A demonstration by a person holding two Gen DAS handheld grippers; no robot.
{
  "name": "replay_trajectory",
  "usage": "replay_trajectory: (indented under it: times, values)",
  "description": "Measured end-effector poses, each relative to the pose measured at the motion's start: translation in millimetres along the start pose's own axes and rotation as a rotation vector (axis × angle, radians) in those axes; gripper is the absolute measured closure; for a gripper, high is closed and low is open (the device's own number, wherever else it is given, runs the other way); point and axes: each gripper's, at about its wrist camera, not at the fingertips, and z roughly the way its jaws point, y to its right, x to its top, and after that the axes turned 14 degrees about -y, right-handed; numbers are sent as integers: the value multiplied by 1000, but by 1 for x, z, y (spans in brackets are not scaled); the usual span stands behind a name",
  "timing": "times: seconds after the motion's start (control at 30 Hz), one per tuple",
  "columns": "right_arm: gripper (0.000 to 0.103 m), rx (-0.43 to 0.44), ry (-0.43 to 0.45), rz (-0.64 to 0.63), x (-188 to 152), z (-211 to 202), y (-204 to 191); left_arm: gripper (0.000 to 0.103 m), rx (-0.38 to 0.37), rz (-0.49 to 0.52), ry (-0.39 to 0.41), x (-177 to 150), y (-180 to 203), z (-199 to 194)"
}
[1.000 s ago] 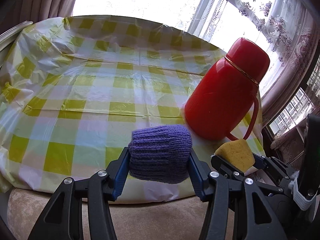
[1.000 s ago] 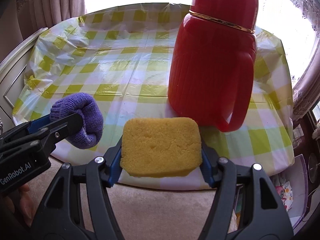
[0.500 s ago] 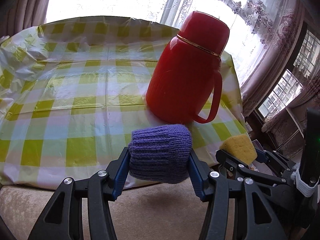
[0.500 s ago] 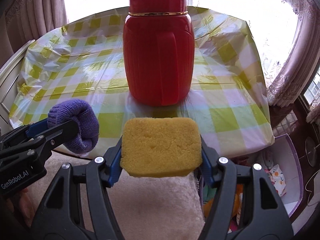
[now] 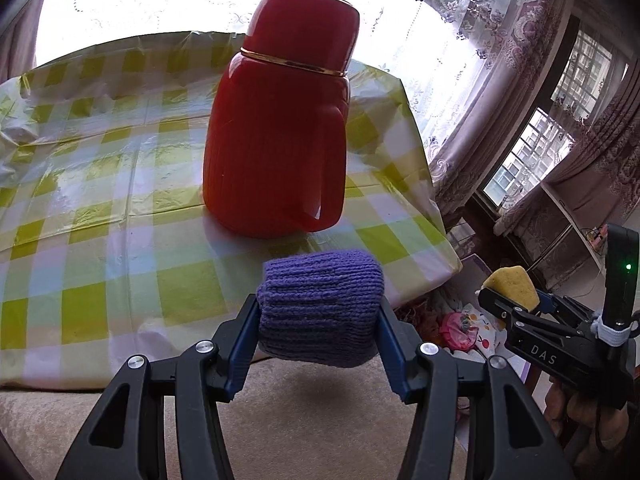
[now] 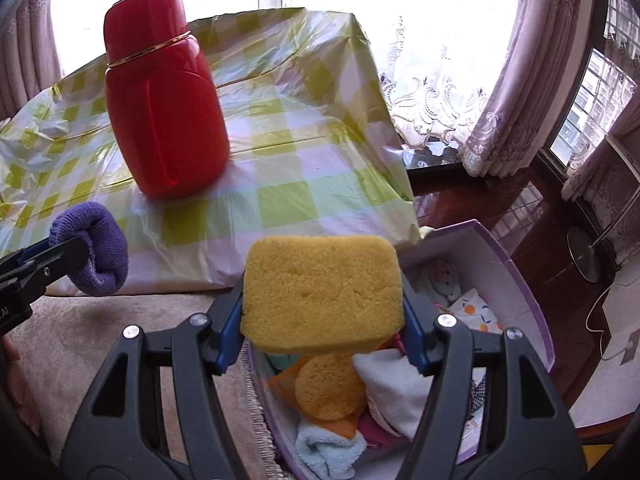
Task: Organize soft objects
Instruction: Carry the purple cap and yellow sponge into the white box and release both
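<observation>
My left gripper (image 5: 318, 322) is shut on a purple knitted roll (image 5: 320, 306), held in the air just off the table's front right corner. It also shows in the right wrist view (image 6: 94, 248) at the left. My right gripper (image 6: 322, 308) is shut on a yellow sponge (image 6: 322, 294), held above a white and purple box (image 6: 516, 276) on the floor. The box holds several soft things: a round yellow sponge (image 6: 330, 388), a white cloth (image 6: 396, 380), a light blue towel (image 6: 326, 446). The held sponge also shows in the left wrist view (image 5: 512, 288).
A tall red thermos jug (image 5: 280, 128) stands near the right end of the table with the yellow-checked plastic cover (image 5: 100, 200). A beige carpeted surface (image 6: 80, 344) lies in front. Curtains and windows are at the right, with a lamp base (image 6: 586, 254) on the dark floor.
Both grippers have swung right with their loads. The right gripper has moved from over the table edge to above the floor box. The jug has shifted left in both views.
</observation>
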Motion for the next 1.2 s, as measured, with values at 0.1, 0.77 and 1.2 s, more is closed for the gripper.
replay_trajectory:
  times: [0.1,0.77,1.2]
  values:
    - [36,-27,-9,33,-3,0,20,47,-15,21,-10,3,10,5]
    - [35,-90,-35,128,-15,1,71,47,-92,182,-88,14,97,47]
    - [30,-111,-45,188,-17,3,92,28,-147,182,-194,15,120,81]
